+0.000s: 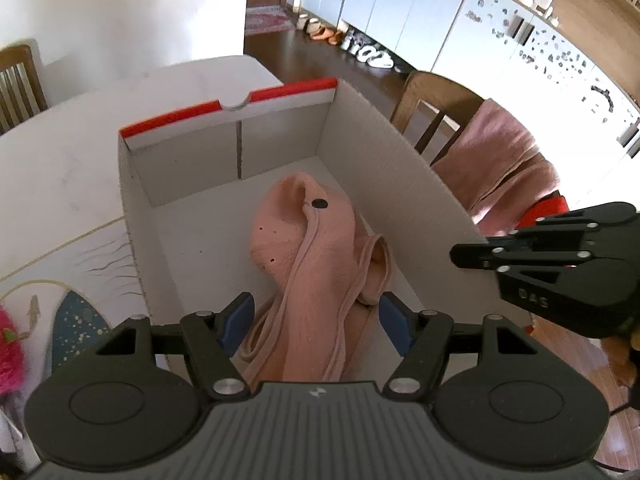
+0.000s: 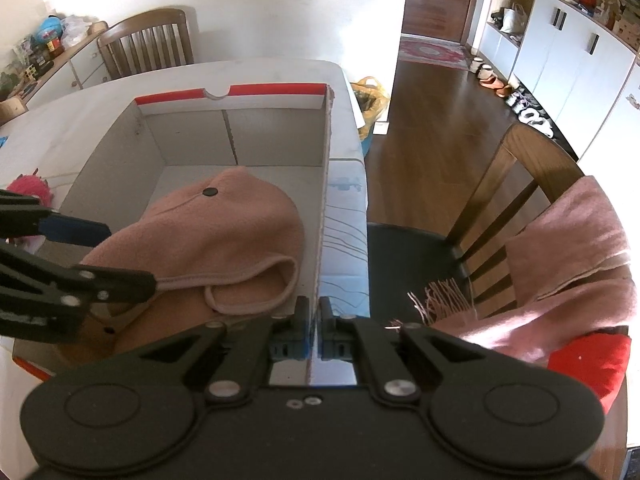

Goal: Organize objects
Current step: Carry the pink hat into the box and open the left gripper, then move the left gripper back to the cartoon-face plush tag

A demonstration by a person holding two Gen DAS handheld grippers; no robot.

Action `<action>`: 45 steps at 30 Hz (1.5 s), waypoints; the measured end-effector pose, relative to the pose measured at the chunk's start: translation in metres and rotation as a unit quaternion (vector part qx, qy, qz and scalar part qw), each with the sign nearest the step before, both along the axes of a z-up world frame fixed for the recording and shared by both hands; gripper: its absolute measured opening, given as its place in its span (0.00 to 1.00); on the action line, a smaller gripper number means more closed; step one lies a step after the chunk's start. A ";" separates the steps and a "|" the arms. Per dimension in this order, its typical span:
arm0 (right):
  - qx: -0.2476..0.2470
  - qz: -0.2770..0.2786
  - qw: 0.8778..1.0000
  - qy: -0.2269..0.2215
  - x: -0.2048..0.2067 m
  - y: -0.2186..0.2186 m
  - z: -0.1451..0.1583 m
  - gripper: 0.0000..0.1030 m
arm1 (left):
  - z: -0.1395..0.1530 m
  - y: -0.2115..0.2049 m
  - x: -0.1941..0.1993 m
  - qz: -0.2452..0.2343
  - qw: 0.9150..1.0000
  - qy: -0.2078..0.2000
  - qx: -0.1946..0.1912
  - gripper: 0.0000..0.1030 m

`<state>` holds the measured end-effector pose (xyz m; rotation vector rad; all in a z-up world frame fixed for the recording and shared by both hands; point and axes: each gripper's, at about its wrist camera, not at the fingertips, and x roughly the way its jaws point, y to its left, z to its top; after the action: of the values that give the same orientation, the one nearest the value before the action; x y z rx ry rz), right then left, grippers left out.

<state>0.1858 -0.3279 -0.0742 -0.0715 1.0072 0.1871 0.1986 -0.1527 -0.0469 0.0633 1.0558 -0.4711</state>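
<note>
Left wrist view: pink hat (image 1: pixel 308 248) lay inside the cardboard box (image 1: pixel 400 184) | left gripper (image 1: pixel 316 320) spread wide, gripping nothing; right gripper (image 2: pixel 314 314) clamped on the box wall | step: hat dropped off, likely | next: lift clear; fetch another item

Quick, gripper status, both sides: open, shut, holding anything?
Left gripper: open, straddling the pink hat in the box, not gripping it.
Right gripper: shut on the box's side wall.
</note>
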 end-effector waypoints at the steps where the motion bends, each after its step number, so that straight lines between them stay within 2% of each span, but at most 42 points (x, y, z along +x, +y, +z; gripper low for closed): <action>1: 0.000 0.001 1.000 0.000 0.000 0.000 0.000 0.03 | 0.003 0.001 -0.003 0.001 1.000 -0.004 0.000 0.66; 12: 0.000 0.015 1.000 -0.001 0.000 -0.002 0.001 0.03 | 0.039 0.015 -0.035 0.033 0.998 -0.049 -0.018 0.66; 16: 0.000 0.020 1.000 -0.001 0.001 -0.002 0.001 0.03 | 0.046 0.026 -0.047 0.047 0.997 -0.064 -0.020 0.70; 23: -0.004 0.017 1.000 -0.001 0.001 -0.001 0.001 0.03 | 0.052 0.055 -0.071 0.074 0.993 -0.088 -0.011 0.70; 27: -0.007 0.013 1.000 0.001 0.003 -0.001 0.000 0.02 | 0.049 0.078 -0.082 0.097 0.991 -0.092 -0.007 0.70; 36: -0.020 0.002 1.000 0.006 0.003 0.005 0.000 0.02 | 0.029 0.142 -0.104 0.164 0.984 -0.073 -0.001 0.71; 41: -0.025 -0.006 1.000 0.009 0.003 0.007 0.001 0.02 | 0.016 0.177 -0.119 0.198 0.978 -0.070 0.022 0.76; 45: -0.030 -0.011 0.999 0.011 0.002 0.010 0.001 0.02 | 0.005 0.207 -0.130 0.225 0.972 -0.060 0.024 0.81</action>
<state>0.1881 -0.3181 -0.0734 -0.1138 1.0352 0.1378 0.0685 0.0541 -0.0422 -0.1032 0.9260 -0.0300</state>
